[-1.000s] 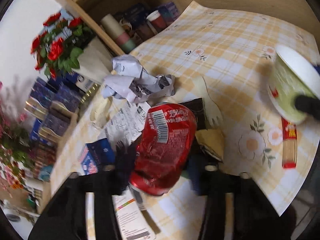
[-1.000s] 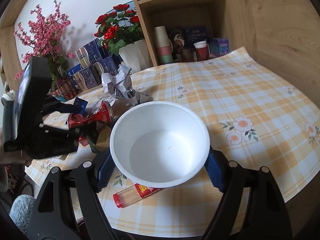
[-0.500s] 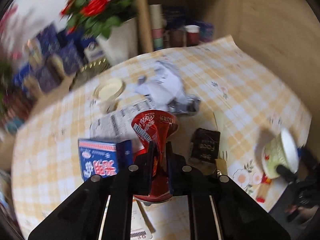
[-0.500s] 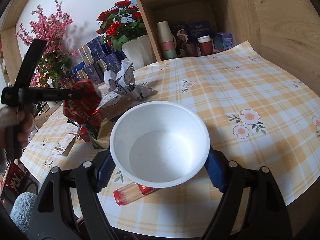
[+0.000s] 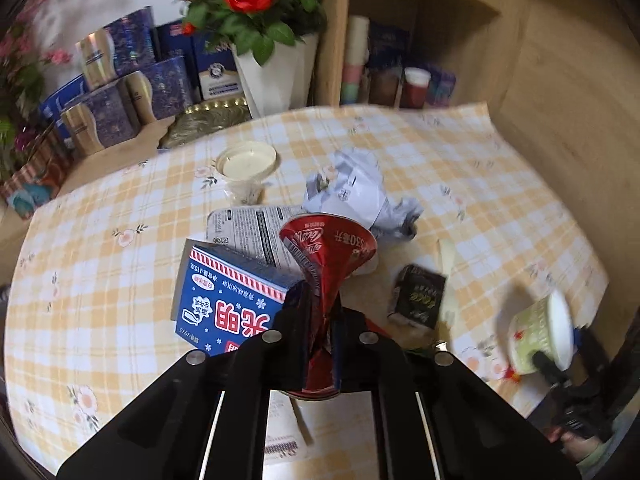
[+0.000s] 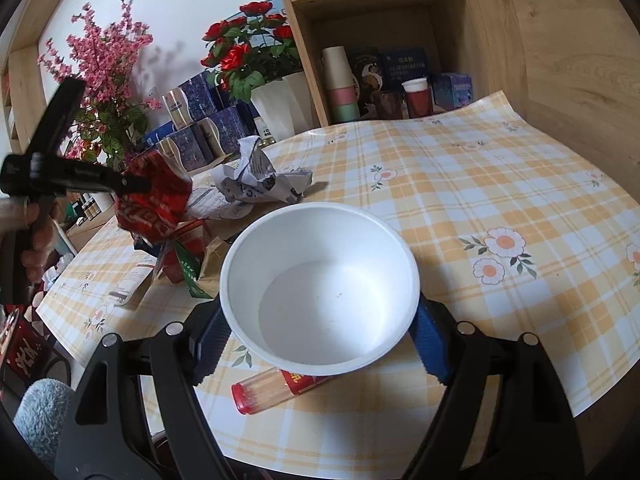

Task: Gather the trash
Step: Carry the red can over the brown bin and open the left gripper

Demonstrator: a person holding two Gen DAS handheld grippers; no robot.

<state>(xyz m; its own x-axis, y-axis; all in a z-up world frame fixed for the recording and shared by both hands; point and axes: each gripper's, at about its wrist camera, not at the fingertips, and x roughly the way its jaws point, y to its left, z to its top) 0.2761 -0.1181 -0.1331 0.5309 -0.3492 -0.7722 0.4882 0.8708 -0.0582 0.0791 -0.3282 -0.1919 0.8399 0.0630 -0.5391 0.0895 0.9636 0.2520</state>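
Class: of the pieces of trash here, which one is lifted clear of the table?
The crushed red can, pinched in the left gripper; the crumpled paper and blue carton lie on the table.

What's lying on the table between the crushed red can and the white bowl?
In the right wrist view, a red and green carton and tan paper lie between the can and bowl.

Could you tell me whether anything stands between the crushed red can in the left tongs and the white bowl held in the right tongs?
Nothing visible does. The left tongs are shut on the crushed red can, held up above the litter pile. The white bowl in the right tongs is empty and open-topped, with only clear air between them.
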